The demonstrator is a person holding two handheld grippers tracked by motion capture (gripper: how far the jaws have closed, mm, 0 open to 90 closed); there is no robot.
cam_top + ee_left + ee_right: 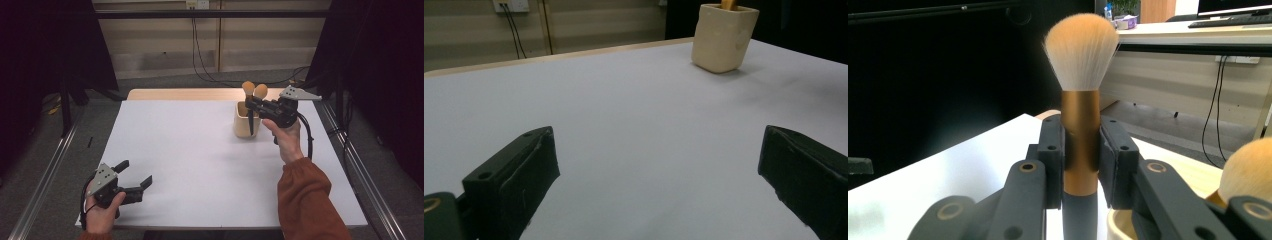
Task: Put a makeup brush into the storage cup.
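A cream cup [243,122] stands on the white table [200,160] at the back right; it also shows in the left gripper view [723,37]. My right gripper [250,104] is shut on a makeup brush [1081,75], clamping its copper ferrule, with the peach bristles up and the dark handle [250,125] hanging beside the cup's rim. A second brush [260,90] stands in the cup [1120,225], its bristle head [1250,170] at the right edge. My left gripper [136,172] rests low at the table's front left corner, jaws wide open with nothing between them [654,175].
Dark curtains flank the table. Cables hang down the back wall [197,50]. Metal rails [45,180] run along the floor on both sides. A broad bare stretch of tabletop lies between the two grippers.
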